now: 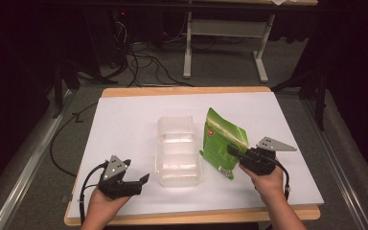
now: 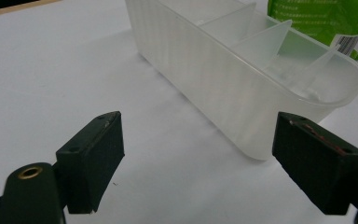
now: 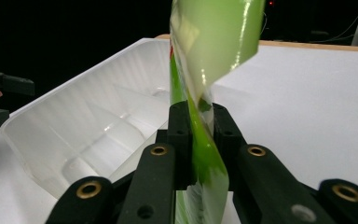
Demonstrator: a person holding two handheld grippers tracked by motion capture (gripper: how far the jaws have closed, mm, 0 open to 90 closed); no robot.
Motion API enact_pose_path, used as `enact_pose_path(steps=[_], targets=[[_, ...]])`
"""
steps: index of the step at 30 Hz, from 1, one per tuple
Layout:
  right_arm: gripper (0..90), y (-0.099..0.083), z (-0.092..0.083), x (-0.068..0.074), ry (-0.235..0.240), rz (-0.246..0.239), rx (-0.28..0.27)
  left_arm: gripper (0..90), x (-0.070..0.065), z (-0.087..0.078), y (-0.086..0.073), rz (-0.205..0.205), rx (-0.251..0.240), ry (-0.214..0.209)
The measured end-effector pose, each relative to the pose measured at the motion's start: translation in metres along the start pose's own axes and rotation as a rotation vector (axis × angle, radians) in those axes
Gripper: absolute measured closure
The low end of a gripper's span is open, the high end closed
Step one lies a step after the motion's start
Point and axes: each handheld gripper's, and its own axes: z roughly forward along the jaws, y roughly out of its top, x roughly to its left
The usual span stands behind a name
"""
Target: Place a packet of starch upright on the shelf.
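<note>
Surface: white table top with a wooden edge, grey floor and cables beyond it, dark surroundings.
Green pouch: stands tilted on the table just right of the clear plastic container, its lower edge near the container's right wall; glossy, with a barcode near the bottom.
Right gripper: held in the person's right hand at the near right of the table, jaws pointing left toward the pouch. In the right gripper view the two black pads are pressed together on the pouch's thin edge, with the pouch rising and curling above them.
Left gripper: held in the left hand at the near left corner, well apart from the pouch, jaws spread wide with nothing between them; the container's near end lies just ahead of it.
Container: divided into compartments, nothing visible inside.
</note>
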Motion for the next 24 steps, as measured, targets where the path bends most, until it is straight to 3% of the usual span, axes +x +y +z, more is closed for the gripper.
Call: enact_pose_path(steps=[5, 14, 21, 24], targets=[[82.0, 0.0007, 0.0003, -0.0002, 0.008, 0.005, 0.002, 17.2, -0.0005, 0.0008, -0.0005, 0.004, 0.006, -0.002], [82.2, 0.0032, 0.0012, 0.0036, -0.025, -0.022, 0.007, 17.2, 0.0002, 0.0005, -0.0006, 0.004, 0.006, -0.004], [82.8, 0.0039, 0.0010, 0.0077, -0.043, -0.051, 0.008, 17.2, -0.0006, 0.0014, -0.0007, 0.002, 0.007, -0.008], [82.9, 0.0090, -0.0042, 0.0086, -0.028, -0.086, -0.026, 17.2, 0.0000, 0.0011, -0.0003, -0.008, 0.000, -0.015]])
